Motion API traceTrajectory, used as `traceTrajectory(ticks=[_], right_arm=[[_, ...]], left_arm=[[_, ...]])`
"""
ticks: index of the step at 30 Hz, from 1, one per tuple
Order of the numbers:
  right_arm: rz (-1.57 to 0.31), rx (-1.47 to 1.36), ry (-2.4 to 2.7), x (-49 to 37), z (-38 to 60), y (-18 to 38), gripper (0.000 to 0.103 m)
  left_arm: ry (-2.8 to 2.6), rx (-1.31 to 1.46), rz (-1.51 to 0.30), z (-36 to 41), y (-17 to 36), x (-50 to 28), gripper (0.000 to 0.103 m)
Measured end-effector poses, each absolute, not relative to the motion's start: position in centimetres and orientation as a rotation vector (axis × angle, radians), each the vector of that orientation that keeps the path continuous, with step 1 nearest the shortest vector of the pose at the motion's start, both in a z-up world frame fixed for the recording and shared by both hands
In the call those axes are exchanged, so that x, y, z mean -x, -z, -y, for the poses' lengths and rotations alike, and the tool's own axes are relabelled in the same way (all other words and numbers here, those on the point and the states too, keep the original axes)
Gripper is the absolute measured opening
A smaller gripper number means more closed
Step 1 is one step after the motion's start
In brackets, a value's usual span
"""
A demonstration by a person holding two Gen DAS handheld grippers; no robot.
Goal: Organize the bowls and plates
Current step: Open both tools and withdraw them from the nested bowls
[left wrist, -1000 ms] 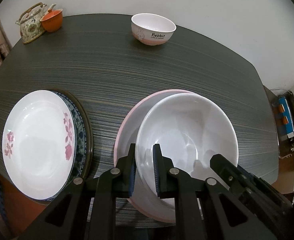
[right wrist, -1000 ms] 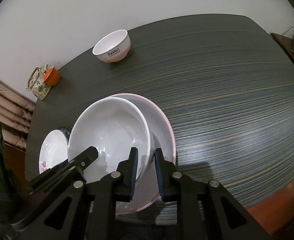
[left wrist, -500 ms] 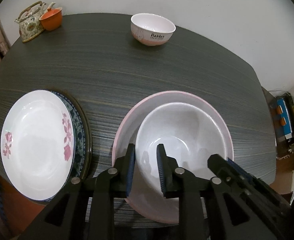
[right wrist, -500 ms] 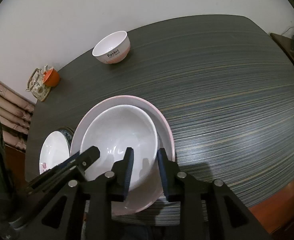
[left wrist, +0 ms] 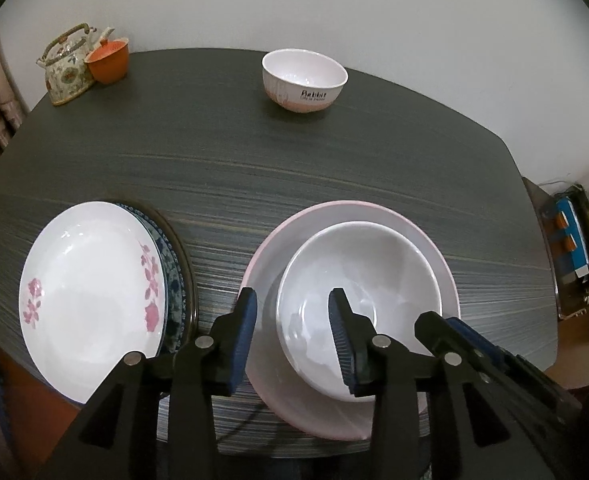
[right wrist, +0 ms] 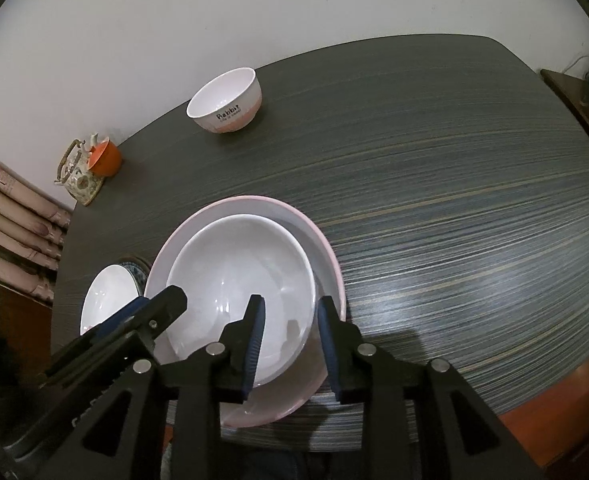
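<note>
Now the left tongs [left wrist: 292, 330] have just been opening, spread astride the near-left rim of the white bowl [left wrist: 358, 300], which sits inside the pink bowl [left wrist: 434, 248] on the tabletop [left wrist: 294, 168]. The right tongs [right wrist: 290, 338], also spread, straddle its right rim. It looks stiff, glossy, slippery and breakable; the thin rim is the best hold.

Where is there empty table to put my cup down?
The widest bare stretch is the table right of the pink bowl. There is also room between the Rabbit bowl and the flowered plate. The near edge is crowded with dishes and both grippers.
</note>
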State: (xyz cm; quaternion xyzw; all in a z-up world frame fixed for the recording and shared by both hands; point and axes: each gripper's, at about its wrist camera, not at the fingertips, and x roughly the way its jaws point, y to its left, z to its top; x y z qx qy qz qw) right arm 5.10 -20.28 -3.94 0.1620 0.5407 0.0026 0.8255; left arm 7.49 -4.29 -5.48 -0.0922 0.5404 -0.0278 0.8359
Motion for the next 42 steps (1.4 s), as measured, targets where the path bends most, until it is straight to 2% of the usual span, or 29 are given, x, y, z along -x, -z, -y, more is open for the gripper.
traceTrajectory(ticks=[5, 16, 31, 42], right_arm=[[-1.128, -0.350, -0.005, -4.7, 20.7, 3.2, 0.031], [-1.080, -0.310, -0.009, -4.6, 20.7, 1.9, 0.036], [-1.070, -0.217, -0.026, -6.2, 20.0, 1.1, 0.036], [-1.071, -0.175, -0.090, -9.0, 19.8, 0.1, 0.037]], left_arm=[[0.063, 0.187, -1.115, 4.0, 4.6, -7.1, 0.045], [0.048, 0.153, -1.068, 3.2, 3.3, -7.0, 0.055], [0.001, 0.077, -1.025, 2.4, 2.8, -7.8, 0.063], [-0.006, 0.054, -1.040, 1.2, 2.9, -9.7, 0.065]])
